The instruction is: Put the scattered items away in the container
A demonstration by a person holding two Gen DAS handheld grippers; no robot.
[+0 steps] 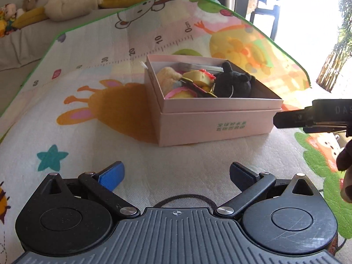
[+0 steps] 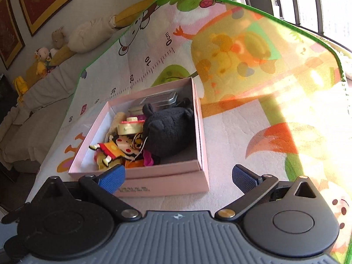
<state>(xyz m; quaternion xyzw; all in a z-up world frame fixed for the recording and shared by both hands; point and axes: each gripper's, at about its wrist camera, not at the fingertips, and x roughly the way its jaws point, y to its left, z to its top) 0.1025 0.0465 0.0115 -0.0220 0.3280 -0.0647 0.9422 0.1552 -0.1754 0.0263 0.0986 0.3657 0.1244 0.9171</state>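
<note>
**Left wrist view: box loaded, both grippers wide & empty**

Pink box [image 1: 211, 123] sits mid play mat [image 1: 88, 118], bare mat on all sides. Inside: black plush [image 2: 169, 129], cartoon keychain [image 2: 116, 149], metal tin [image 2: 158, 99].

- L gripper [image 1: 176, 173]: jaws wide, nothing held, well short of box.
- R gripper [image 2: 178, 176]: jaws wide, nothing held, at box's near wall.
- Black cord loop [image 1: 184, 200] lies under L gripper.
- Plush toys [image 2: 57, 48] line sofa beyond mat edge.

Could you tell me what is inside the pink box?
The pink box holds a black plush toy, a cartoon figure keychain, a metal tin and a beige plush. Whatever lies beneath them is covered.
</note>
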